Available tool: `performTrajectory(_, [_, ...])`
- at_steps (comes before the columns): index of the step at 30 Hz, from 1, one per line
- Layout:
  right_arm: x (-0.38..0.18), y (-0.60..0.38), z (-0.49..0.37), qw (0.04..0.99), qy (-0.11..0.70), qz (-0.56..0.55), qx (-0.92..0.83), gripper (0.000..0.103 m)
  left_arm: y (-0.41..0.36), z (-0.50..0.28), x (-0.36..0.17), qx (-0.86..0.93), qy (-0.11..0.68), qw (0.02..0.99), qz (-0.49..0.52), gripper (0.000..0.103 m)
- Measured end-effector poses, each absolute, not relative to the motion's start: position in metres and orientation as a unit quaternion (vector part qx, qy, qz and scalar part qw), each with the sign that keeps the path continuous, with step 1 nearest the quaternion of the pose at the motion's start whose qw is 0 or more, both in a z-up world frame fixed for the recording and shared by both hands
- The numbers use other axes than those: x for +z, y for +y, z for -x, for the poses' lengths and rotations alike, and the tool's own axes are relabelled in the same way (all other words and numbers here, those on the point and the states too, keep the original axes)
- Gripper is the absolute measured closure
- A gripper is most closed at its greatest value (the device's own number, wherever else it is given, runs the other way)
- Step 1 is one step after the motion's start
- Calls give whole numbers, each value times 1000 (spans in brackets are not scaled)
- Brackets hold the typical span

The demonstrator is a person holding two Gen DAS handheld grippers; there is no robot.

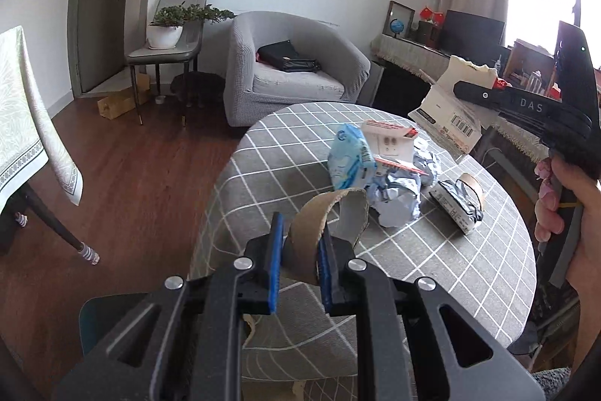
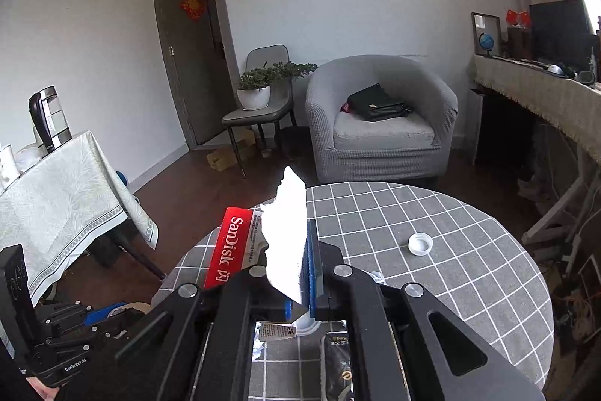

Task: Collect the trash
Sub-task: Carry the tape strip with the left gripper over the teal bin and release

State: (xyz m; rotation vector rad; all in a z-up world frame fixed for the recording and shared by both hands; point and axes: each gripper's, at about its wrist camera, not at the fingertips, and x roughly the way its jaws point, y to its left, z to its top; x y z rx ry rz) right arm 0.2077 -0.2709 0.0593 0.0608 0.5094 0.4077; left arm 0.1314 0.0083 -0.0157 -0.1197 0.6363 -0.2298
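Trash is lying heaped on the round grey checked tablecloth (image 1: 432, 250); the right gripper (image 2: 300, 273) is pinching a torn white SanDisk carton (image 2: 289, 232) aloft, the left gripper (image 1: 298, 250) clamping a curled brown cardboard strip (image 1: 323, 217) (both lifted clear); dropping them in a bin, unseen here, likely comes next.

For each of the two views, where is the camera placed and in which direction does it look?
Left wrist view: sits on the left gripper, looks across the checked table at the armchair; its fingers pinch a cardboard strip; the right hand shows.
Right wrist view: sits on the right gripper, holding a torn SanDisk package; the left gripper shows at lower left.
Shared: table, armchair, potted plant.
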Motion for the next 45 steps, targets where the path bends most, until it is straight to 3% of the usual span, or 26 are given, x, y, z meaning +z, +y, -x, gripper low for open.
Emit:
performTrajectory(22, [43,-93,-189,896,285,47,338,97,131,-115,-61,-14,371,927,58,85])
performTrajectory(45, [-47,27,-189,828,403,78,382,97,212,-111,-190,31,538,839,79,85])
